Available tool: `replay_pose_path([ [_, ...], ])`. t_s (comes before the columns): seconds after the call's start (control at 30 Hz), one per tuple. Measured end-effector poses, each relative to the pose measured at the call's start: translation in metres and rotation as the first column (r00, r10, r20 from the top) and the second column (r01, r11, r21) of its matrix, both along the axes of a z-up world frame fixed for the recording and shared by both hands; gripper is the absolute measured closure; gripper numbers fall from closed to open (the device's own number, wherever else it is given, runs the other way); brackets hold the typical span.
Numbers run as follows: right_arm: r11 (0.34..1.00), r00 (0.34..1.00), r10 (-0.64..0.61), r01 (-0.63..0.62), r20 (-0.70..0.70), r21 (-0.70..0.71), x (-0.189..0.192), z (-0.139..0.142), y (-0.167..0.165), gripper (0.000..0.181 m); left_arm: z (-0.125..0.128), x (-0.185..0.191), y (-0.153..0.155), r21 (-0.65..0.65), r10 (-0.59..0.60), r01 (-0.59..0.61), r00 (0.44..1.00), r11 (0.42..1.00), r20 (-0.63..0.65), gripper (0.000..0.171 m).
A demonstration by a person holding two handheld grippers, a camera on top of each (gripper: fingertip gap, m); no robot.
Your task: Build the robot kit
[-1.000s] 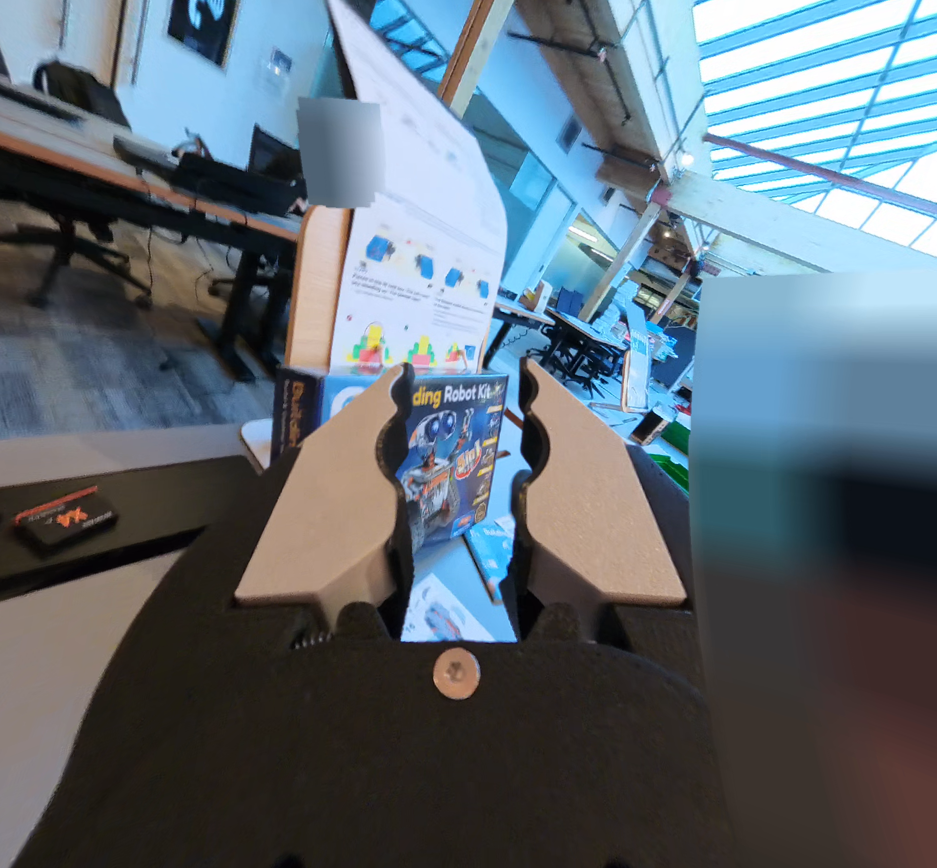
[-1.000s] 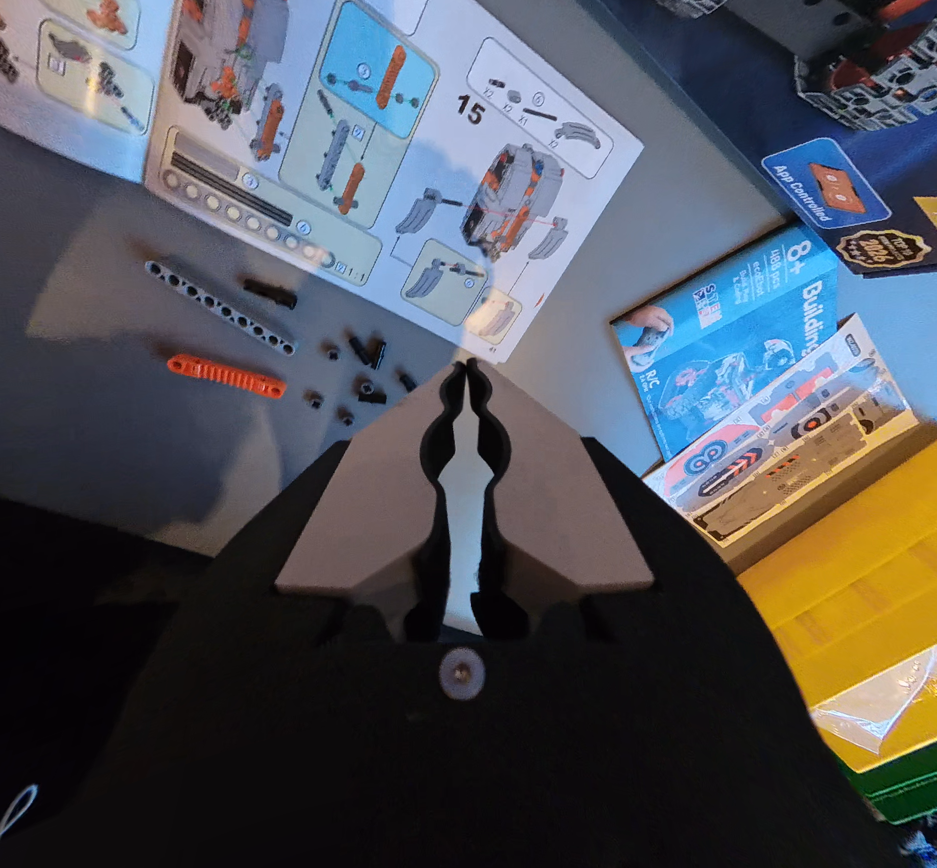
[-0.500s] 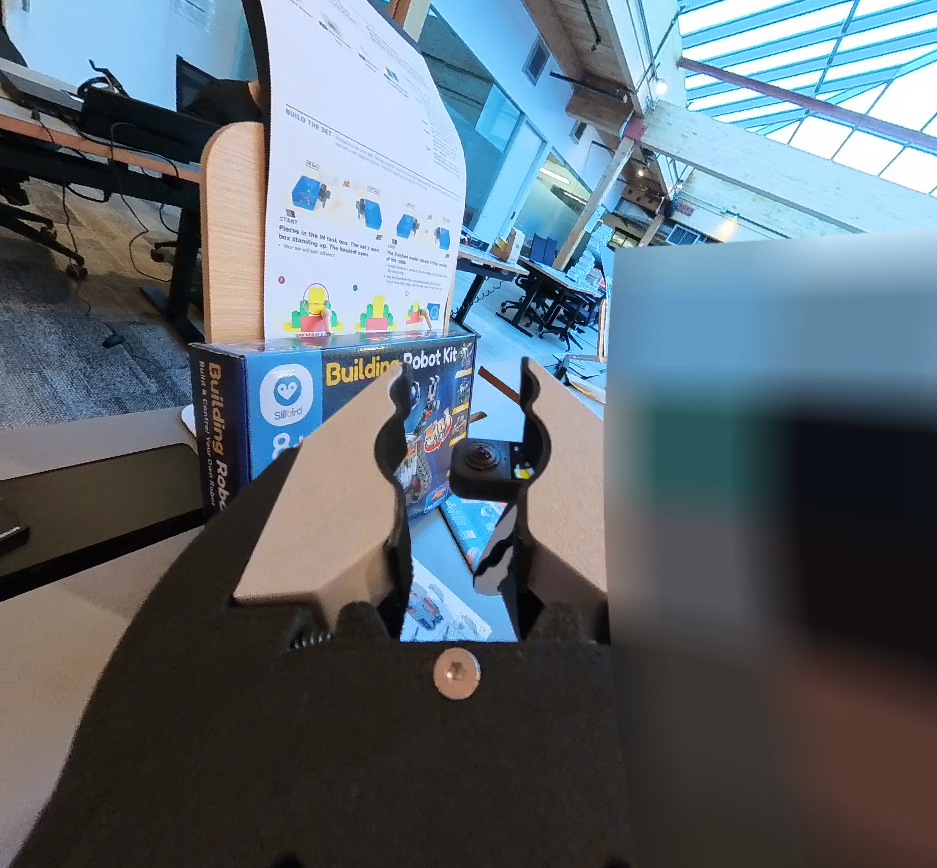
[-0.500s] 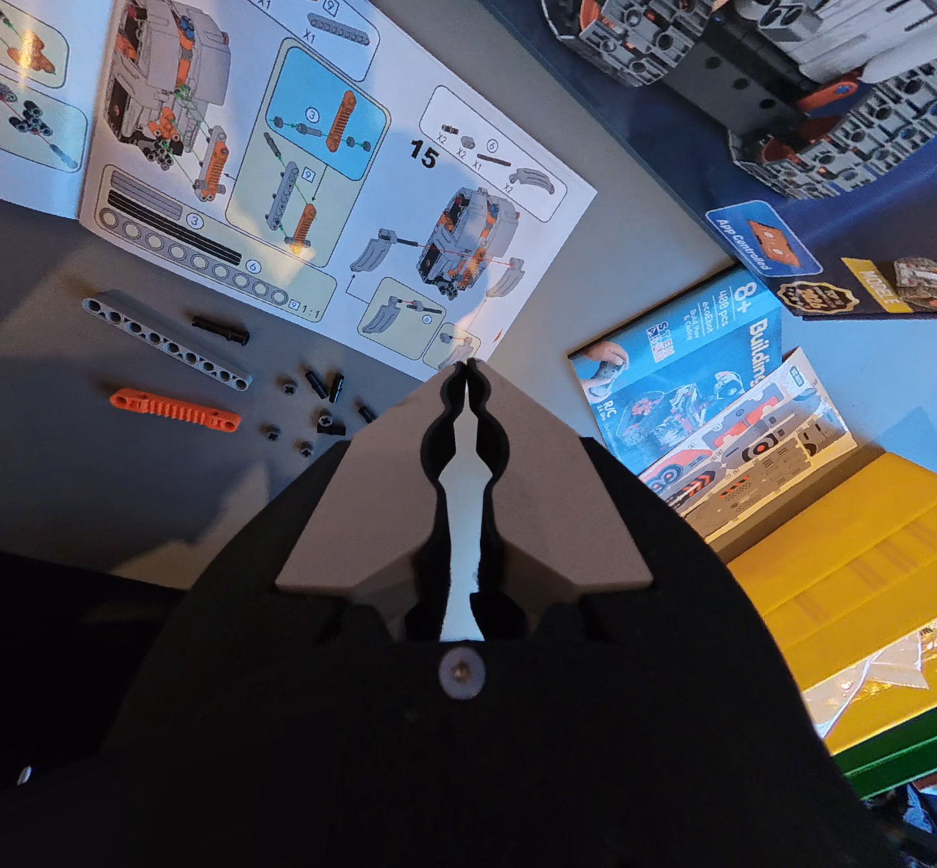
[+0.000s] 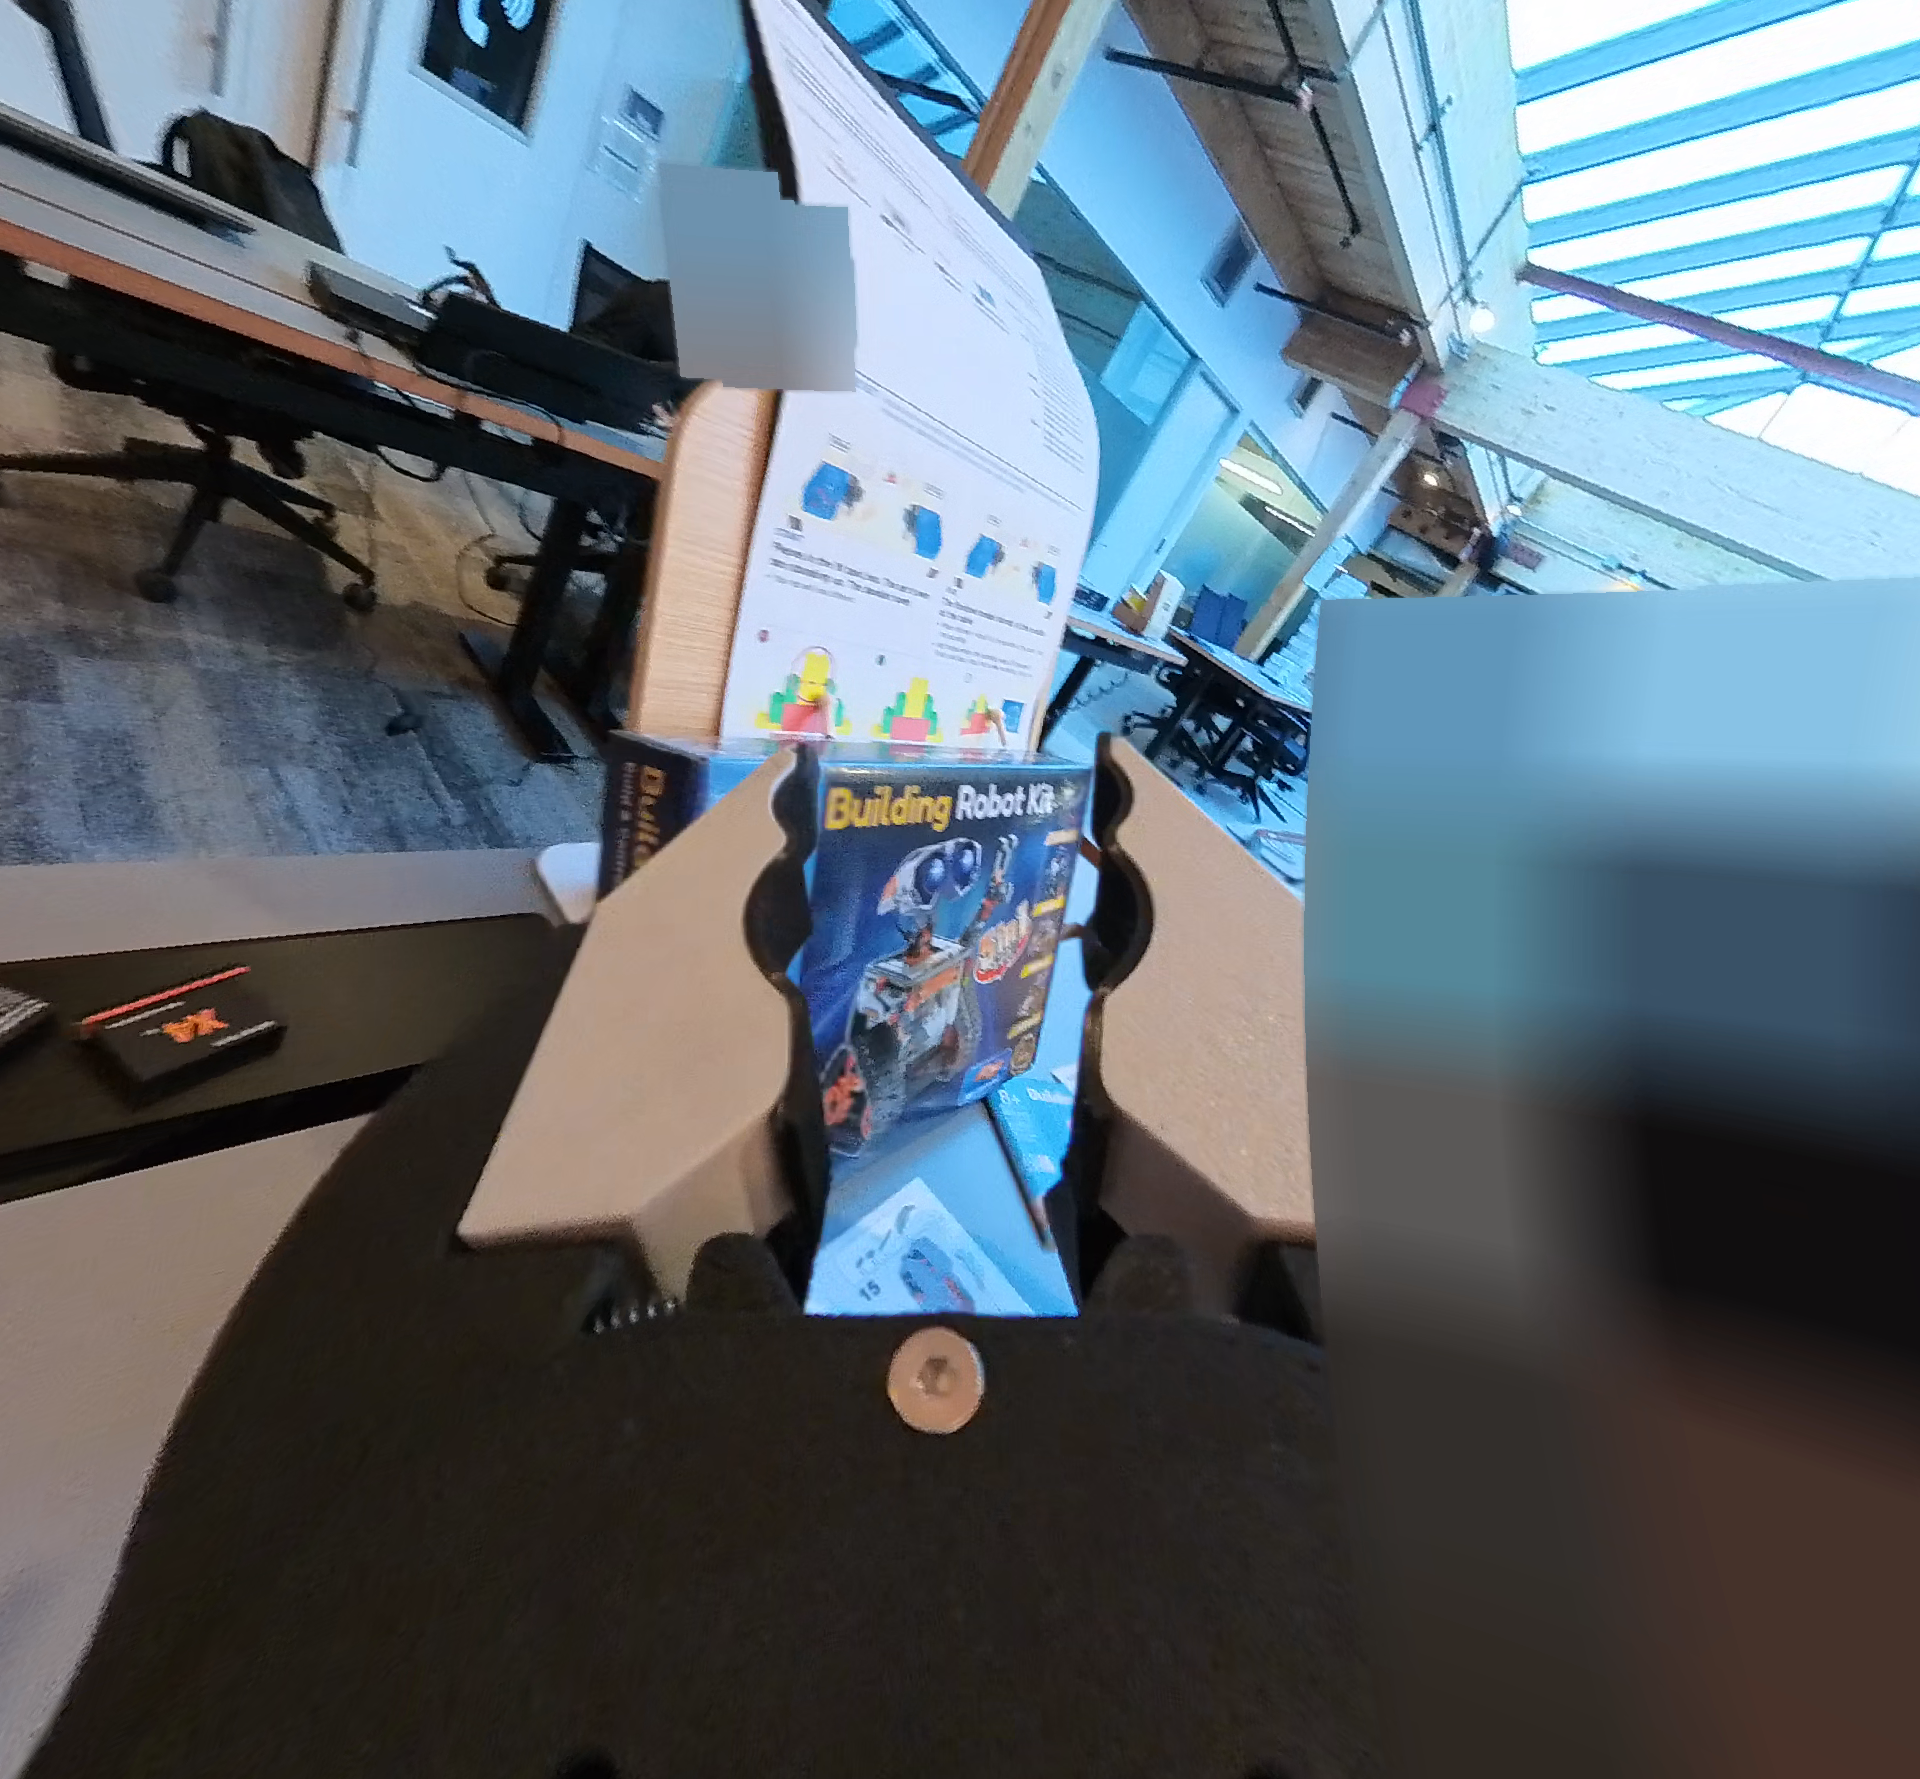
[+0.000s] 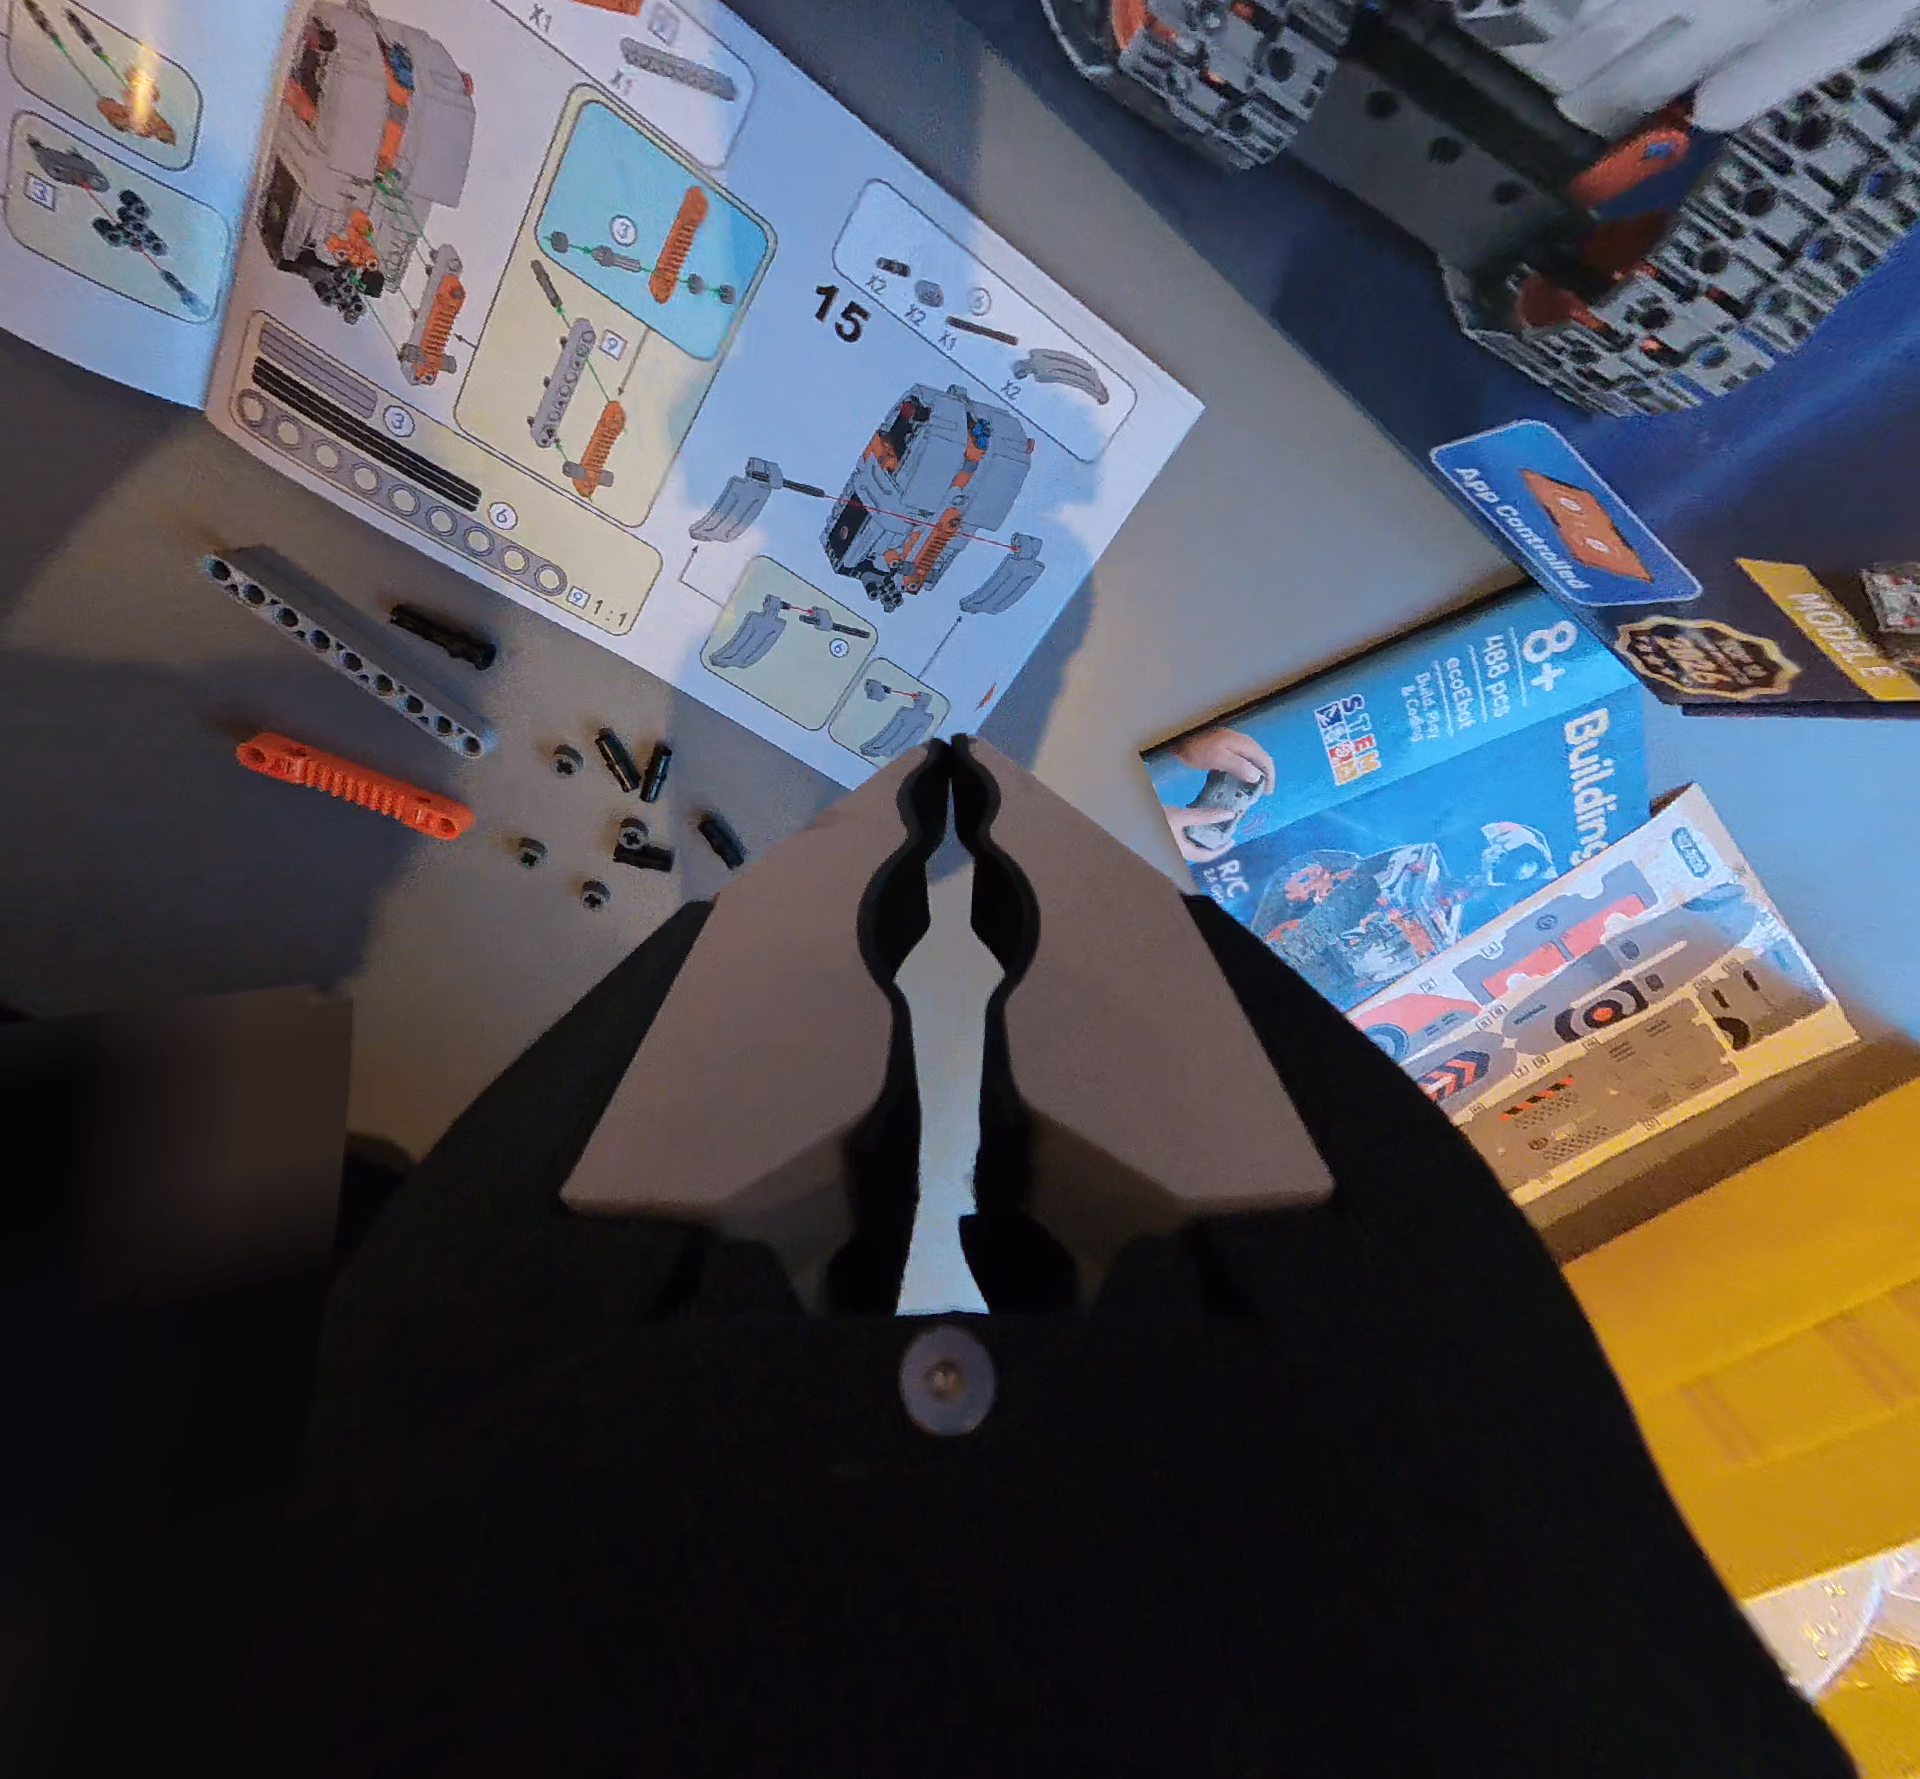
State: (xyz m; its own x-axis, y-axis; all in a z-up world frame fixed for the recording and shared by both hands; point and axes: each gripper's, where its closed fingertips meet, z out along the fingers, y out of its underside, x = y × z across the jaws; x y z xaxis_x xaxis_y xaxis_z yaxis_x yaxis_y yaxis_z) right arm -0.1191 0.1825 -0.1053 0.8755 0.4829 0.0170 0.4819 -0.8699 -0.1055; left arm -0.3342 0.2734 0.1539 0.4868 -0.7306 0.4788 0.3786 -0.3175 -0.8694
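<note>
instruction sheet (image 6: 665,347) corner under right gripper (image 6: 951,753), pressed together, empty; left gripper (image 5: 951,773) spread, right side masked.

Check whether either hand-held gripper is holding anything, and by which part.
Nothing is held. The left hand-held gripper is open and empty; the right hand-held gripper is shut on nothing above the instruction booklet.

Strong daylight enters through the skylight (image 5: 1714,67) in the left wrist view, nearly overexposed, and straight beams bend at the edges. The right wrist view is dim and bluish; soft shadows lie on the surface (image 6: 187,856), with slight blur at the upper corner.
</note>
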Motion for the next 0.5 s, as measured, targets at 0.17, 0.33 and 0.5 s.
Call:
replay_pose_path([
  [0.17, 0.998, 0.998, -0.067, 0.066, -0.019, -0.015, 0.017, 0.000, 0.002, 0.181, -0.002, -0.020, 0.007, -0.013, 0.077, -0.077, 0.997, 0.997, -0.024, 0.118],
  [0.33, 0.998, 0.998, -0.062, 0.062, -0.033, -0.006, 0.020, 0.003, 0.003, 0.181, 0.004, -0.028, 0.004, -0.002, 0.068, -0.068, 0.998, 0.998, 0.019, 0.118],
  [0.5, 0.999, 0.994, -0.007, 0.012, -0.112, 0.044, 0.005, 0.015, 0.009, 0.181, 0.005, -0.025, 0.000, 0.011, 0.053, -0.053, 0.999, 0.999, 0.006, 0.118],
])
